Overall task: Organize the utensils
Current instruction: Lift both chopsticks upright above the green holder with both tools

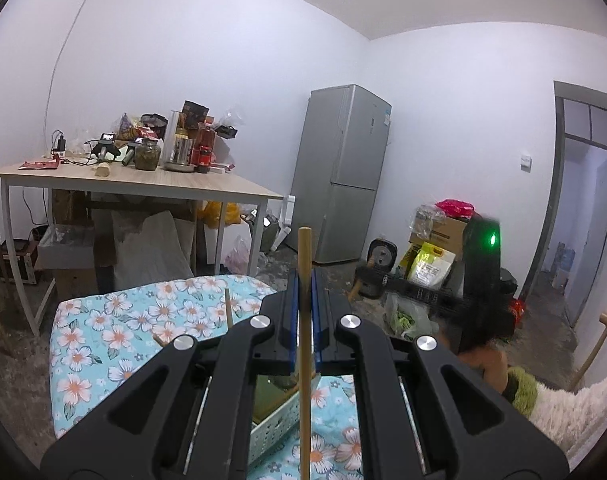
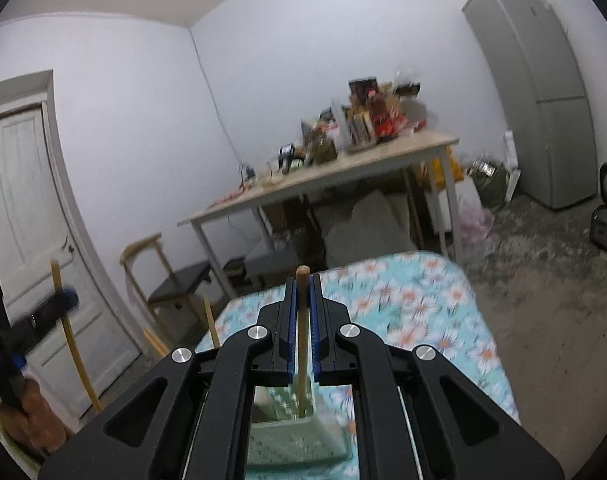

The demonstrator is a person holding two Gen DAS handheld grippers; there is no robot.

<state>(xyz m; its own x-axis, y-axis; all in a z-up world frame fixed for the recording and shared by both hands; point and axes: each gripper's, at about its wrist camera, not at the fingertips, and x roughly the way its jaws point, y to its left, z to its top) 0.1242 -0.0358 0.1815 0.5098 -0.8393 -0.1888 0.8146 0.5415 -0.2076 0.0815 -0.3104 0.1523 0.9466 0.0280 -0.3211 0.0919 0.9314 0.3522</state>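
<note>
My left gripper [image 1: 304, 280] is shut on a long wooden utensil handle [image 1: 304, 248] held upright; its lower part runs down past a white perforated basket [image 1: 271, 426] on the floral tablecloth [image 1: 103, 332]. My right gripper [image 2: 302, 284] is shut on another wooden handle [image 2: 302, 276], whose lower end reaches into a pale green perforated basket [image 2: 291, 440]. The right gripper shows in the left wrist view [image 1: 435, 292]. The left gripper with its stick shows in the right wrist view [image 2: 43, 312]. Other thin wooden sticks [image 1: 228, 308] poke up beside the jaws.
A wooden table [image 1: 163, 184] piled with jars and packets stands behind. A grey fridge [image 1: 343, 172] is at the back, with boxes and bags [image 1: 435, 248] on the floor. A chair [image 2: 175, 276] and white door [image 2: 27, 208] are to the left.
</note>
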